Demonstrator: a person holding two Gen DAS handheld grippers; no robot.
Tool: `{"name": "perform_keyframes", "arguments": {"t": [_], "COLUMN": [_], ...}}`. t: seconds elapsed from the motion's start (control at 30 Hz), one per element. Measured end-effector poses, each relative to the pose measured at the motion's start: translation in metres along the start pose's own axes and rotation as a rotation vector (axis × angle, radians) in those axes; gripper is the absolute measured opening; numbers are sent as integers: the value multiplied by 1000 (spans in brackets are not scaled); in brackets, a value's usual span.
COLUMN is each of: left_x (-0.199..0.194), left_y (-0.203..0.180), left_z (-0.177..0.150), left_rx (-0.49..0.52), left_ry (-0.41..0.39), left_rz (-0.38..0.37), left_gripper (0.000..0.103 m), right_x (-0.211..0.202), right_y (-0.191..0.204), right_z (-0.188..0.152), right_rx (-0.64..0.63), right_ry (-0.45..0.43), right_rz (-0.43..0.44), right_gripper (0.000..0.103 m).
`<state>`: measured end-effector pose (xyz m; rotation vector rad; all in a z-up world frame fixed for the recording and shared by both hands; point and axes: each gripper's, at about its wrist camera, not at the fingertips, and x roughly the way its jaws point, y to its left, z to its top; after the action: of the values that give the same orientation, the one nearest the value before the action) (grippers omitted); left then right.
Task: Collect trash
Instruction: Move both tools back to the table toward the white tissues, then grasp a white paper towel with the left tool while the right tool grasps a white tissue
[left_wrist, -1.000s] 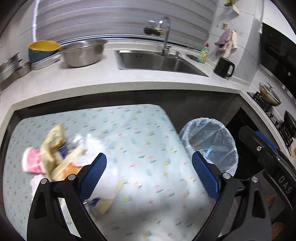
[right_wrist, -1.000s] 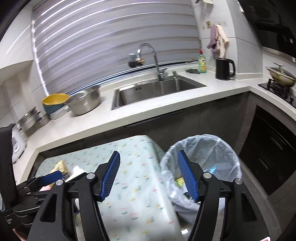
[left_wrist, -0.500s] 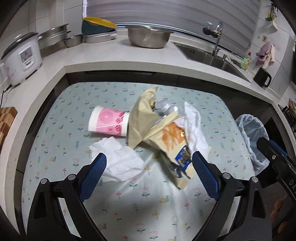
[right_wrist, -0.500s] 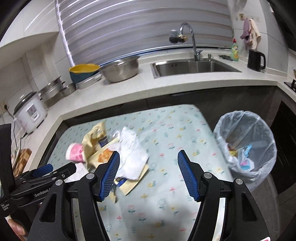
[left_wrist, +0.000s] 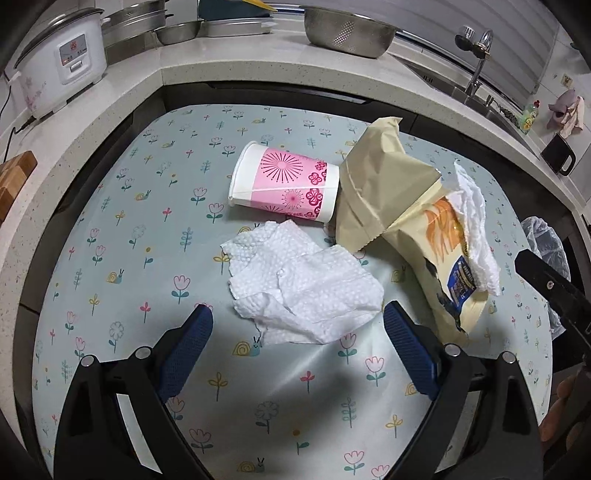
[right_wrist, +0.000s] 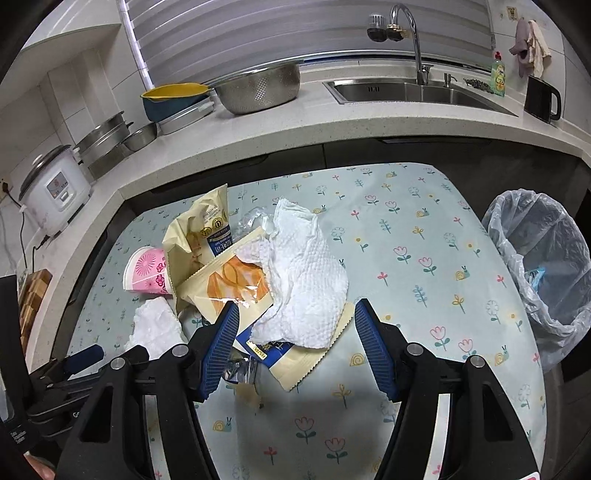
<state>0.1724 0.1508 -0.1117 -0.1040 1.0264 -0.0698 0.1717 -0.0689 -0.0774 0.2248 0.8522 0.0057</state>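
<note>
Trash lies piled on the flowered table (left_wrist: 110, 229). A crumpled white paper towel (left_wrist: 303, 288) lies just ahead of my open, empty left gripper (left_wrist: 297, 328). A pink paper cup (left_wrist: 284, 186) lies on its side beyond it, beside beige snack bags (left_wrist: 384, 192). In the right wrist view a second paper towel (right_wrist: 306, 280) rests on a snack bag (right_wrist: 229, 280), just ahead of my open, empty right gripper (right_wrist: 295, 321). The cup also shows there (right_wrist: 146, 271). A bin with a clear liner (right_wrist: 543, 266) stands off the table's right edge.
A stone counter (right_wrist: 332, 118) wraps around the table's far side, with a rice cooker (left_wrist: 61, 61), metal bowls (right_wrist: 258, 86), a sink (right_wrist: 413, 92) and a black kettle (right_wrist: 541, 98). A wooden board (left_wrist: 13, 177) lies at the far left.
Both grippers have swung left from the bin toward the trash pile and moved down closer to it. The pile now lies right ahead of both sets of fingers.
</note>
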Motion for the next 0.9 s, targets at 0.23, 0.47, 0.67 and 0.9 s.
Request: {"name": "perform_keyframes", "arguments": {"t": [0.23,0.47,0.67,0.9], "left_x": [23,33,32,12], "left_y": [2,-1,-1,-8], "left_z": [2,3,-1,-2], "left_rx": [-13,-6,-7,-7], "left_ry": [35,59,73,53], "left_rz": [-2,-26,-41,-60], "left_gripper": [89,73,36,16], "right_x": [30,47,42,7], "right_y": [6,6,-4,-18], "right_z": [5,3,1,3], "right_rx": [-6,-12,-2,22], "right_ry": [24,51,57,-8], "right_rz": [-4,-8,-9,-15], "right_gripper": [62,45,7,2]}}
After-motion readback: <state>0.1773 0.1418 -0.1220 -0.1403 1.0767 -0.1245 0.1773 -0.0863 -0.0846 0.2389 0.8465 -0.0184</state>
